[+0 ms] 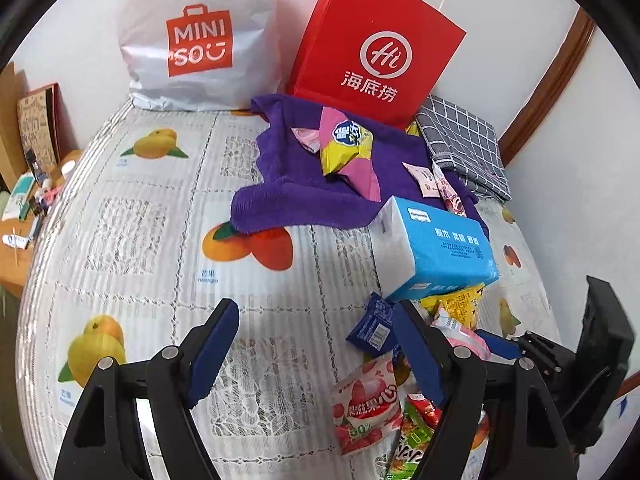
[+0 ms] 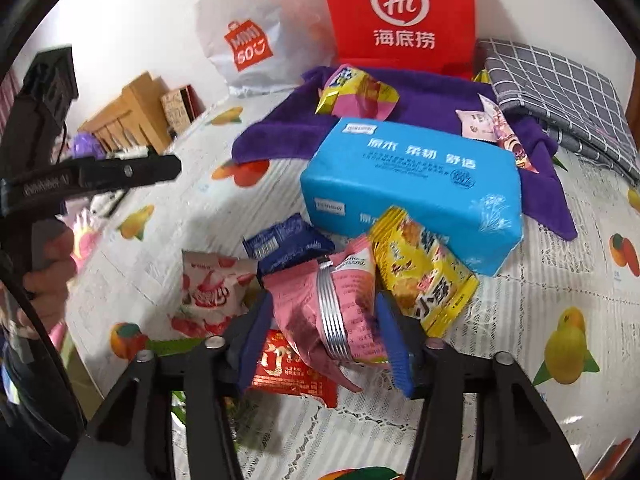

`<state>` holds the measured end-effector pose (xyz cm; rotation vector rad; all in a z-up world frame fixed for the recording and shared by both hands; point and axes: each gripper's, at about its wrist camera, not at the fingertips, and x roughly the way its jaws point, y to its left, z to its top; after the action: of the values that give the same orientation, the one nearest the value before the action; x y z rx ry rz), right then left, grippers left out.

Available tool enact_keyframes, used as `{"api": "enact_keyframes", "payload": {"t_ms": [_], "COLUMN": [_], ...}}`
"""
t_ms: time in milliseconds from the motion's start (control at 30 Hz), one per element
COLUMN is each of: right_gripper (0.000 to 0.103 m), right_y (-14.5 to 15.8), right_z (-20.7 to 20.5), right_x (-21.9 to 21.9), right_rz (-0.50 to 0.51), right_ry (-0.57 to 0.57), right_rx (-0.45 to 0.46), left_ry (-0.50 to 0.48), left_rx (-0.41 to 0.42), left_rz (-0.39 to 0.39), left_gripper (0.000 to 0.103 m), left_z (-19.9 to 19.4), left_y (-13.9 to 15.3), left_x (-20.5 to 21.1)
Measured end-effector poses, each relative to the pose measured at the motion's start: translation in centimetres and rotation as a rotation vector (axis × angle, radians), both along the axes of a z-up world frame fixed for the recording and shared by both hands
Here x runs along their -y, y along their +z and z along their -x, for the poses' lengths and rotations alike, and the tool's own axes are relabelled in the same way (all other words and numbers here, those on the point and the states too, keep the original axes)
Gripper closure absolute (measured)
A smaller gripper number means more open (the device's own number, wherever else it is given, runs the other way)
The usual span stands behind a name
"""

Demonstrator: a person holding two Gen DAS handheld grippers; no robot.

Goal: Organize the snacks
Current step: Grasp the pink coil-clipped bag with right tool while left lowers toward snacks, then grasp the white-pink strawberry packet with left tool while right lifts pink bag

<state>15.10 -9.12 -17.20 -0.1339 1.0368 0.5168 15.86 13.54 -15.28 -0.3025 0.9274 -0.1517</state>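
- Left gripper point(image 1: 316, 344): jaws partly open over the fruit-print white tablecloth point(image 1: 152, 240), nothing between them.
- Centre, near: pile of snack packets; red-and-white strawberry jelly pouch point(image 2: 212, 292), dark blue foil packet point(image 2: 286, 242).
- Right gripper point(image 2: 324, 332): jaws part-open around a crinkled pink snack packet point(image 2: 344, 300) with silver band; cannot tell if the pads press it.
- Right of it: yellow biscuit packet point(image 2: 424, 276), touching the blue tissue pack point(image 2: 412, 188) just beyond.
- Far: purple towel point(image 2: 432, 104), red paper bag point(image 2: 400, 12).
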Motion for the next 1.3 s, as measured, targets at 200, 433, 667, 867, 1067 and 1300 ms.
{"api": "enact_keyframes", "payload": {"t_ms": [200, 433, 667, 867, 1067, 1300], "right_gripper": [0.046, 0.062, 0.062, 0.062, 0.062, 0.062], "right_y": [-2.4, -1.2, 1.8, 3.9, 3.6, 0.2], "right_z": [-0.3, 0.0, 2.1, 4.5, 5.5, 4.1], "right_x": [-1.0, 0.8, 2.4, 4.4, 7.0, 10.7], "right_rz": [0.026, -0.056, -0.092, -0.1, -0.028, 0.058], "right_ry": [0.018, -0.046, -0.065, -0.089, -0.154, -0.291], "right_rx": [-0.025, 0.017, 0.104, 0.189, 0.245, 0.187], "left_ry": [0.001, -0.012, -0.076, -0.158, -0.174, -0.171], "left_rx": [-0.012, -0.026, -0.054, -0.097, -0.102, -0.06], "left_rz": [-0.007, -0.02, -0.028, -0.076, -0.155, -0.29], "left_gripper": [0.025, 0.025, 0.025, 0.025, 0.025, 0.041], "left_z": [0.8, 1.4, 1.8, 2.0, 2.1, 2.0], "left_y": [-0.7, -1.5, -2.6, -4.9, -6.1, -6.3], "left_x": [-0.1, 0.4, 2.7, 5.6, 7.3, 7.6]}}
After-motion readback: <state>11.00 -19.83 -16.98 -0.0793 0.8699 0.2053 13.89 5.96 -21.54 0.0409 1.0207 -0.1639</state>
